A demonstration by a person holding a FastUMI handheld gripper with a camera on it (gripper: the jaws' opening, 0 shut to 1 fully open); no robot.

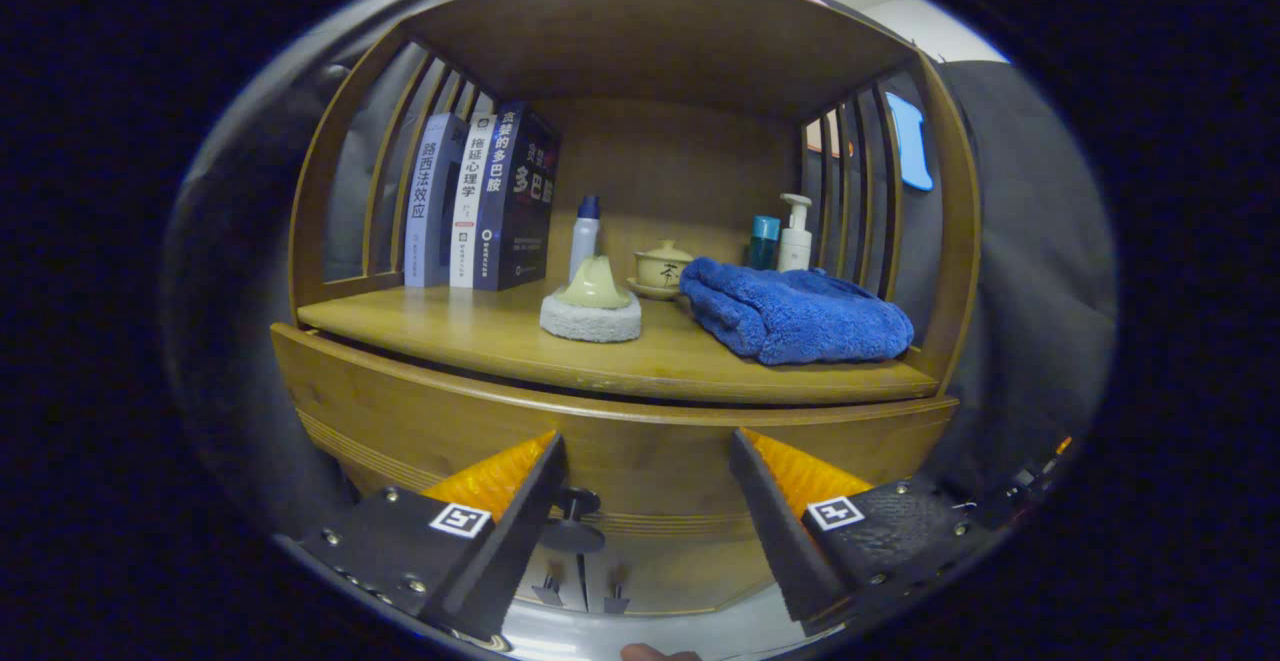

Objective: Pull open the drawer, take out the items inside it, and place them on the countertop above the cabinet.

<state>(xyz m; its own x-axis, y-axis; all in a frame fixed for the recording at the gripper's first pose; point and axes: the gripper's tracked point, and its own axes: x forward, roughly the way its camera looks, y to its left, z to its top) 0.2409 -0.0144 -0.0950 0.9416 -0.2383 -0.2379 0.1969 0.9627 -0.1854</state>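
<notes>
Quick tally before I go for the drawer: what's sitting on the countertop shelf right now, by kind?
Books: 3
Bottles: 3, namely a spray bottle, a teal bottle and a pump bottle
Lidded teacup: 1
Blue towel: 1
Sponge with a pale lump on it: 1
Total: 9
The gripper is open, at the drawer knob.

My one camera rides on the gripper (648, 441) and looks forward along its two spread fingers (500, 486), straight at the front of the wooden cabinet (620, 441). It sits close and low, about level with the drawer (440, 431) (its knob (575, 516) just ahead), looking slightly up into the shelf (480, 326).
</notes>
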